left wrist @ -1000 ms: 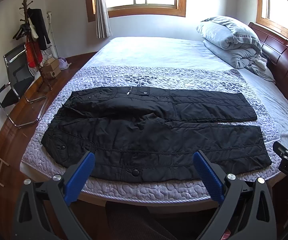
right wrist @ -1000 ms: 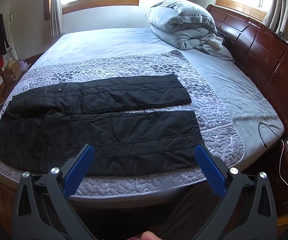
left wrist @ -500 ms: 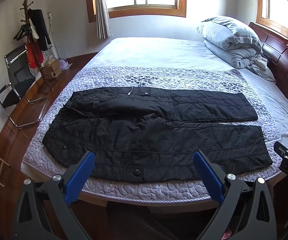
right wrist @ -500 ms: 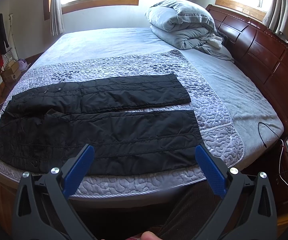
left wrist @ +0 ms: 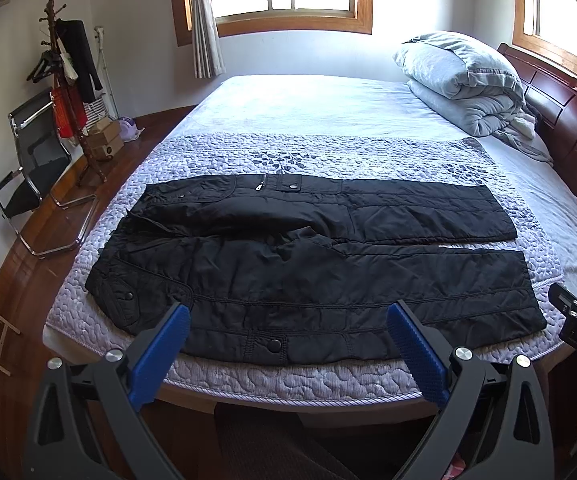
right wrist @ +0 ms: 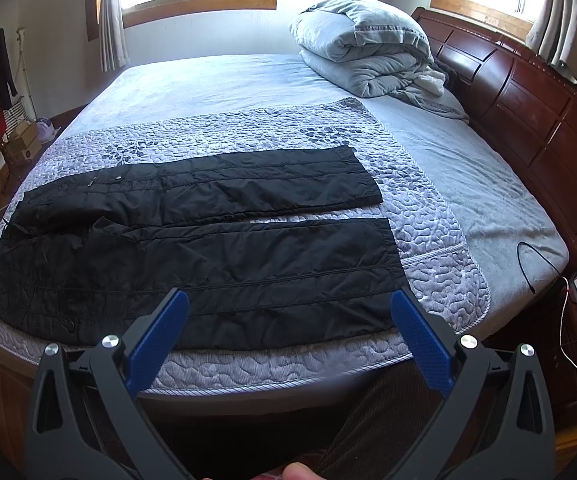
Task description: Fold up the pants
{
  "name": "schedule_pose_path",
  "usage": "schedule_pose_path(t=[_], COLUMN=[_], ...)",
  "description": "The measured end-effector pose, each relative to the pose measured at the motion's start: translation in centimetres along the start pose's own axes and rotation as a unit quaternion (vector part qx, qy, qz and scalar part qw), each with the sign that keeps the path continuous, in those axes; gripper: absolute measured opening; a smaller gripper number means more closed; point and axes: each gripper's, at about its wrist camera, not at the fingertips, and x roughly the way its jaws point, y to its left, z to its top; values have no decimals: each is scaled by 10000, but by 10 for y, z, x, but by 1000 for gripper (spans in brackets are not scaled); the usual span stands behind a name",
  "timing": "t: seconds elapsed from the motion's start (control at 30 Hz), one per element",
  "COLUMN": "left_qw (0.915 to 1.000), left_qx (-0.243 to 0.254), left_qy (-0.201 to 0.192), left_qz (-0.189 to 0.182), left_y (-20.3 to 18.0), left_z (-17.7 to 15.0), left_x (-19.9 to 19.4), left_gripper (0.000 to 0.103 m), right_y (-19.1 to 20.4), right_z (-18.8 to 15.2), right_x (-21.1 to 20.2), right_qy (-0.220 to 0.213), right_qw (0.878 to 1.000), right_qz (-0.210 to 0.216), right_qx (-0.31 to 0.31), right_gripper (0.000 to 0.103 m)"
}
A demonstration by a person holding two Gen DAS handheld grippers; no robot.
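Sunlit bed (left wrist: 328,104) carries the black pants (left wrist: 312,272) flat on its near quilt, unmoved over the last second, while left gripper (left wrist: 288,324) and right gripper (right wrist: 290,312) hover spread wide, folding unstarted.

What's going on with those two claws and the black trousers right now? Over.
Left gripper open, right gripper open, both empty. Black pants flat on quilted bedspread, unfolded. Nothing in the way.
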Motion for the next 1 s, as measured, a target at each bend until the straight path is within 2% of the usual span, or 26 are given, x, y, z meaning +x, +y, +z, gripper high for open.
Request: schedule_pose_path(t=[1.0], left_qw=[10000], left_qx=[56], left_qy=[-43], left_qz=[32], left_y=[-3], left_z=[5], left_x=[-3], left_gripper=[99], right_y=[-3], right_z=[-2], right_x=[4], right_qy=[51], right_qw=[10000], right_qz=[31], right_qx=[38], right_gripper=[101])
